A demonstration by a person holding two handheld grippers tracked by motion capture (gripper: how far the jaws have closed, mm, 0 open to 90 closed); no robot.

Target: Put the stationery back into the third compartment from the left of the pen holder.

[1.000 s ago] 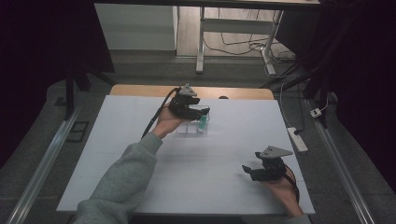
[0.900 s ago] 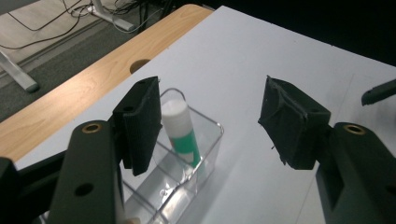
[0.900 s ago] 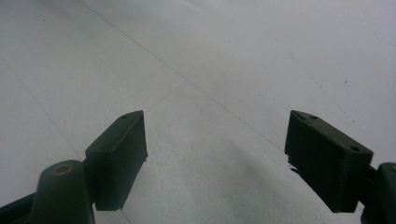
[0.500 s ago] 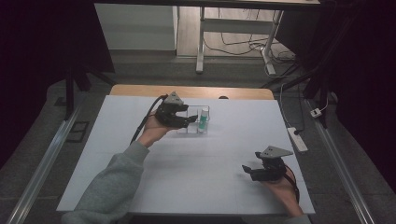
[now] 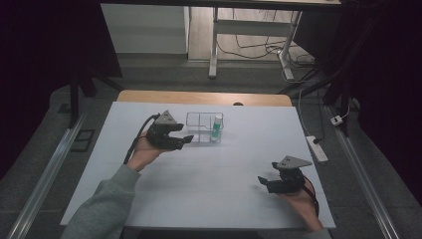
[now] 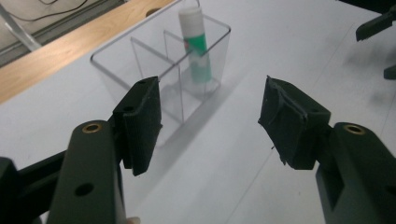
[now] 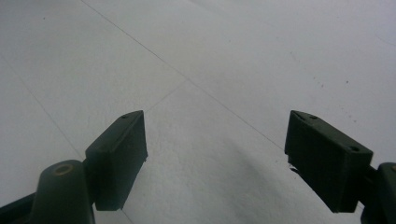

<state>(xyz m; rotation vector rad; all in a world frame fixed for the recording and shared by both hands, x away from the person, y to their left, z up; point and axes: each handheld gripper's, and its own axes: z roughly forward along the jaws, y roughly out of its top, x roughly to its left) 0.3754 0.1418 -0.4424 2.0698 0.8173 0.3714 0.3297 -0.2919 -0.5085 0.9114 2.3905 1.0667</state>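
Left gripper (image 5: 185,141) has backed off, jaws apart and empty, glue stick (image 5: 216,128) left standing in clear organizer (image 5: 199,119) just ahead; right gripper (image 5: 263,180) idle, agape — drop looks done.

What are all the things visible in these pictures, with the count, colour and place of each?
clear organiser: 1, transparent, far middle of the table, split into compartments
glue stick: 1, green body with white cap, upright in the organiser's right-end compartment
table sheet: 1, white, covering the table
wooden table edge: 1, light brown, along the far side
power strip: 1, white, on the floor right of the table
left gripper: 1, black, jaws open, just left of the organiser, empty
right gripper: 1, black, jaws open, near right of the table, empty
sleeve: 1, grey, on the left forearm
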